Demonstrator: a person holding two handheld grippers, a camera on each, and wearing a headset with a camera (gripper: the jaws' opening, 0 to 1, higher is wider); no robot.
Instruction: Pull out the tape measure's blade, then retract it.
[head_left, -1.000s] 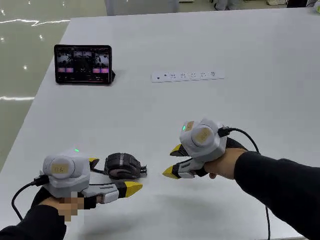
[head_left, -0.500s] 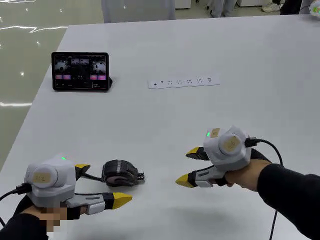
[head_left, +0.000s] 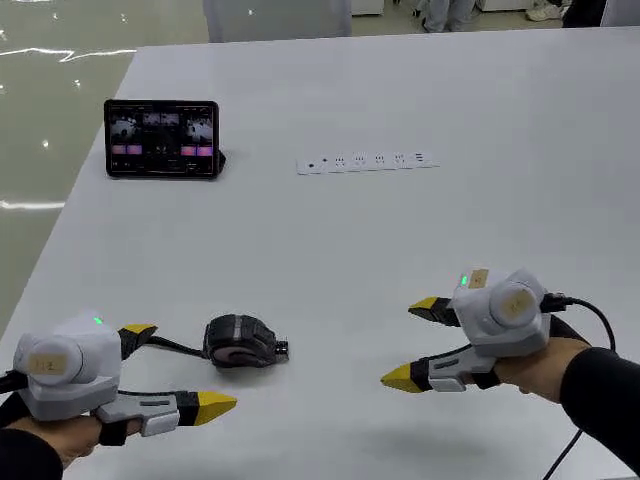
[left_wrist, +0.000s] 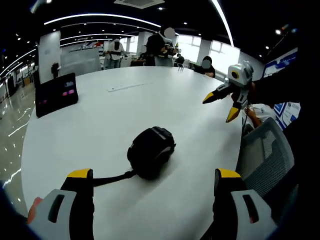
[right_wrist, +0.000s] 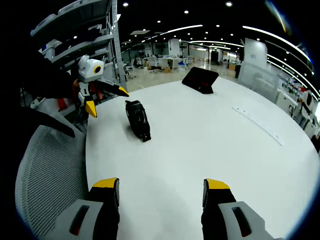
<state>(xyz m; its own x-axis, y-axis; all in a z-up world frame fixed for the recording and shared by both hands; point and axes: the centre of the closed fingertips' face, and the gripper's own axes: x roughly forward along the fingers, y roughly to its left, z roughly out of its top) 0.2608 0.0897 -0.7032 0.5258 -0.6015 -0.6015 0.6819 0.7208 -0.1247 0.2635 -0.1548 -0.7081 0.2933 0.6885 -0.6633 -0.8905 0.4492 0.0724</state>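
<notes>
The tape measure (head_left: 243, 341) lies on the worktop (head_left: 330, 240), lower left of the head view, just ahead of the left claw (head_left: 185, 365). The left claw and right claw (head_left: 406, 342) are wide and empty. The case is probably rigid and weighty: clamp its flanks, then pinch the blade hook (head_left: 284, 349).

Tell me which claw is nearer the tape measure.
The left claw: the tape measure lies just beyond its open jaws; the right claw sits farther off.
</notes>
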